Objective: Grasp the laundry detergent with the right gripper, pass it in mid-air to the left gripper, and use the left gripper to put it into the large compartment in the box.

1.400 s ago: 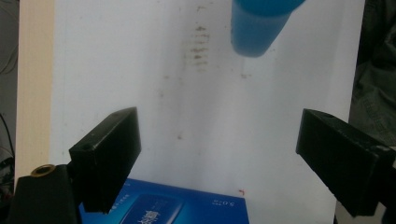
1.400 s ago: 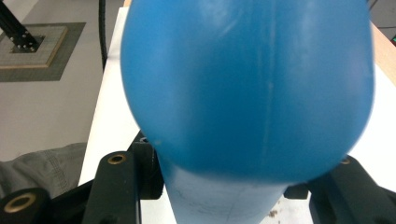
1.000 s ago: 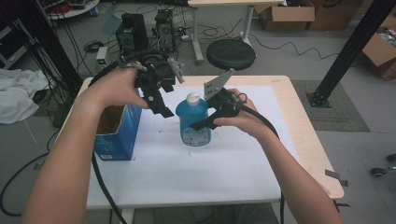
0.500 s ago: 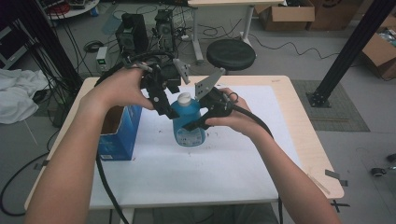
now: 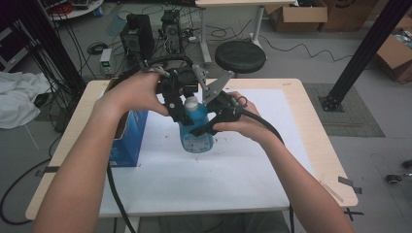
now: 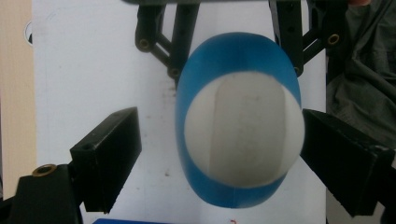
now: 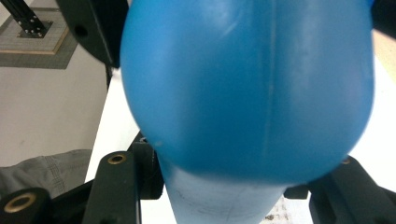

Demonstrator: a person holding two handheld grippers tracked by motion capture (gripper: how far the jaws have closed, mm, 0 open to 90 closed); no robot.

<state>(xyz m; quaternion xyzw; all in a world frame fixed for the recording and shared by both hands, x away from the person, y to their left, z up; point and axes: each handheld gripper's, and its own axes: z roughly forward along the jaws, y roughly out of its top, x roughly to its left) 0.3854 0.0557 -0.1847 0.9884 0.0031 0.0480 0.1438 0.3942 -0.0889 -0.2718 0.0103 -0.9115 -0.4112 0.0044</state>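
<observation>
At the left of the high view a blue rectangular cardboard box (image 5: 127,138) stands on the white sheet (image 5: 233,170) that covers the pale wooden table (image 5: 320,141), partly hidden by the person's left forearm. Just right of it, the left gripper (image 5: 180,108) comes down from above over the white rounded cap (image 5: 191,102) of a translucent blue plastic bottle (image 5: 197,131). In the left gripper view its jaws stand apart on either side of that cap (image 6: 243,128): the right one looks to be at the cap's edge, the left one clear of it (so open, not clamped). The bottle stands upright near the middle of the sheet. Right of it, the right gripper (image 5: 206,127) holds the bottle's body from the side; in the right gripper view the blue body (image 7: 247,88) sits between its jaws, pressed close to the camera.
</observation>
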